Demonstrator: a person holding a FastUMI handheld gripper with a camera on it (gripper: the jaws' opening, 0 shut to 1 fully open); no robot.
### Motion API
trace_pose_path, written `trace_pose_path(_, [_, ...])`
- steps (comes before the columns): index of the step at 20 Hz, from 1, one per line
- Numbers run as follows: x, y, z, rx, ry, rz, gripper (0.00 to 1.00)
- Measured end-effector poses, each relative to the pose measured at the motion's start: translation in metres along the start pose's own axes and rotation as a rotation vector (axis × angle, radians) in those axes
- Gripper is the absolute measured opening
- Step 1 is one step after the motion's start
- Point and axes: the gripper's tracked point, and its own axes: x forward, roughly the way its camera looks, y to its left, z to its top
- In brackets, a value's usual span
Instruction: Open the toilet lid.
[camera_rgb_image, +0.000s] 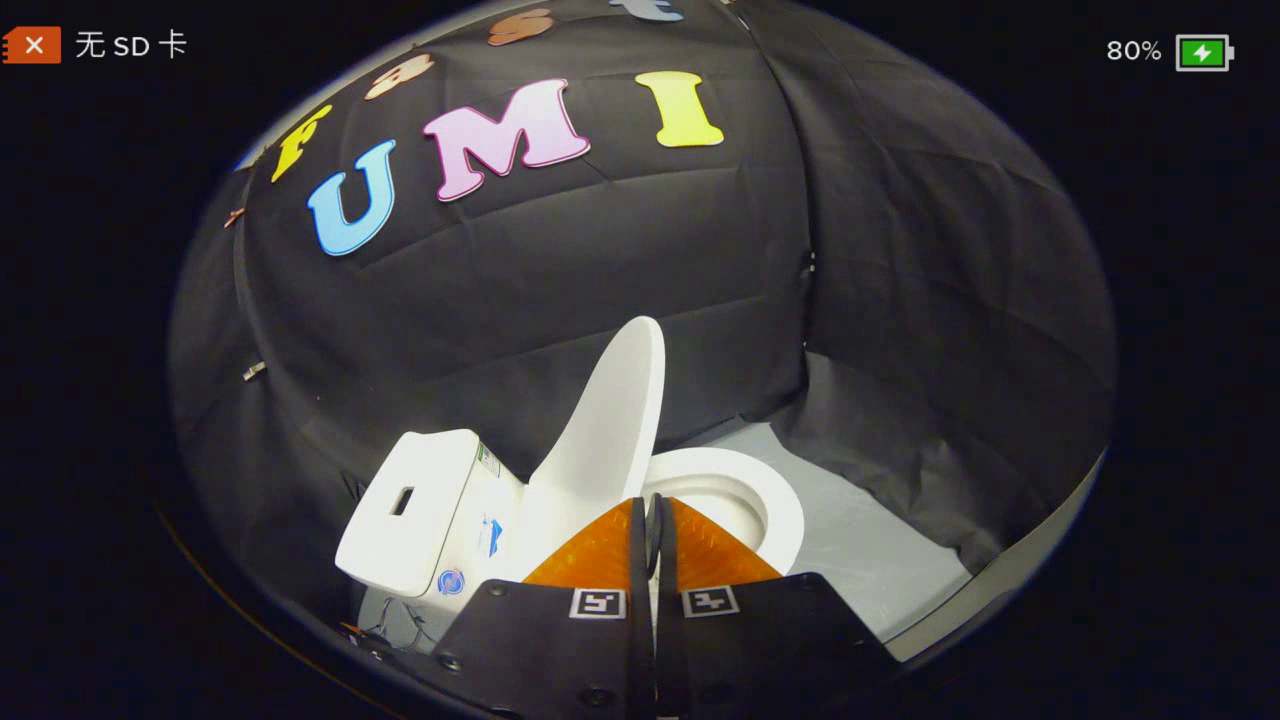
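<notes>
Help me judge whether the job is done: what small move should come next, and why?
Probably back the hand-held gripper away a little. The toilet lid already stands raised, tilted toward the tank, with the seat ring and bowl exposed beyond the fingers. The fingers are closed together on nothing, so no grip needs releasing.

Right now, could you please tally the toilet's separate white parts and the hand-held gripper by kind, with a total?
Raised toilet lid: 1
Toilet seat ring with bowl: 1
Toilet tank: 1
Hand-held gripper, fingers closed together with nothing between them, just short of the lid's base: 1
Total: 4
</notes>
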Motion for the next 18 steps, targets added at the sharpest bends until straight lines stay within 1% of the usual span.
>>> trace_pose_path(10, [-0.027, 0.086, 0.016, -0.157, -0.135, -0.024, 0.07])
trace_pose_path(18, [-0.041, 0.172, 0.012, -0.251, -0.195, 0.059, 0.10])
